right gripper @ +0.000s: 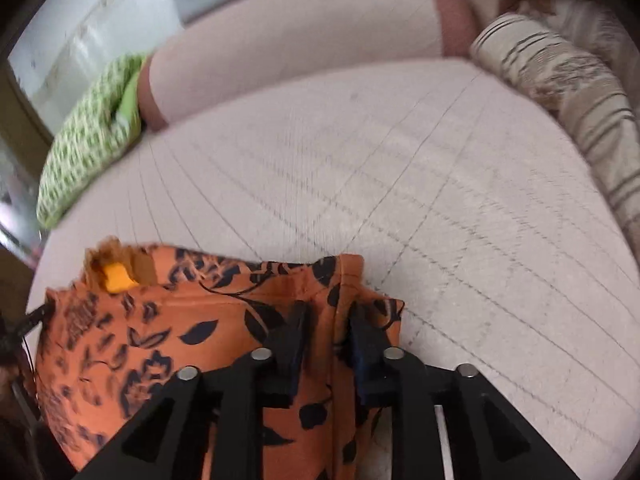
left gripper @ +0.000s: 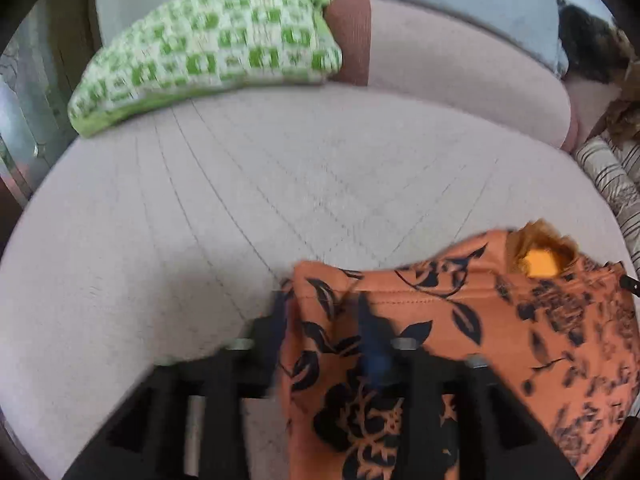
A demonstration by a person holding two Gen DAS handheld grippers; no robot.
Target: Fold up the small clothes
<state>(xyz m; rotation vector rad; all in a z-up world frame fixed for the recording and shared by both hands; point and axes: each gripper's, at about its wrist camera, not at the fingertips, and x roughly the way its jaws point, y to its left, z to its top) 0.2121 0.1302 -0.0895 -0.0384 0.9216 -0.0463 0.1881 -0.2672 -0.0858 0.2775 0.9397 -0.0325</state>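
An orange garment with a black floral print [left gripper: 460, 332] is seen lying at the near edge of a pale quilted mattress [left gripper: 280, 184], one hemmed corner framed by each pair of tongs. The left tongs [left gripper: 320, 312] are held partly spread, the garment's left edge running between the fingers; whether the pads press on it cannot be told through the blur. The right tongs [right gripper: 328, 320] are narrowed around a raised fold at the right corner, which appears to be pinched. The cloth is judged thin, light and limp, likely to sag and slide if gripped loosely, so the stitched hem corners are best taken. An orange tag [right gripper: 116, 276] is visible at the neckline. Farther back, a green-and-white checked pillow [left gripper: 208, 52] and a pink bolster [left gripper: 460, 68] are set well apart from the garment, and striped bedding [right gripper: 568, 92] is bunched at the right; nothing is seen blocking the fold.
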